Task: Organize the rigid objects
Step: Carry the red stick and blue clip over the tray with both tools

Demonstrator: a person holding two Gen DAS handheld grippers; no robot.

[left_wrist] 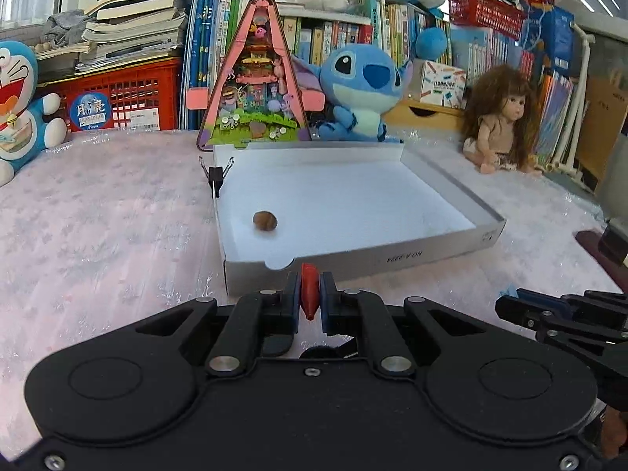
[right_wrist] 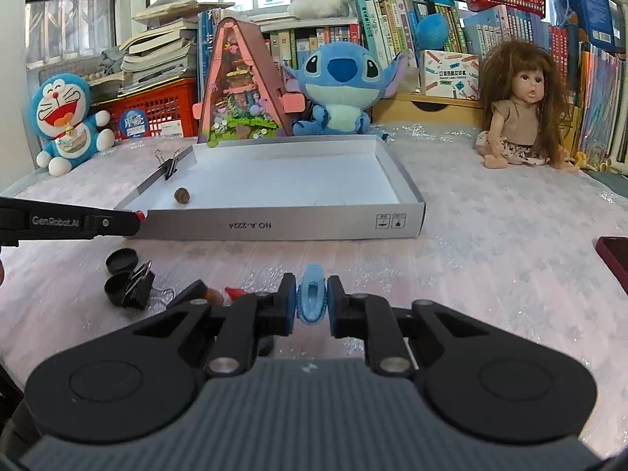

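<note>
i'm holding the left gripper (left_wrist: 310,294) pinched on a red piece (left_wrist: 308,290), its long axis running along the fingers, tip toward the camera. the box (left_wrist: 431,253) is lying straight ahead, its near wall just beyond the fingertips, so i judge the left is nearer. my right gripper (right_wrist: 311,300) is clamping a blue clip (right_wrist: 311,298) (upright between the pads), well short of the box (right_wrist: 274,225). a nut (left_wrist: 265,221) is already sitting inside, near the left wall.
</note>
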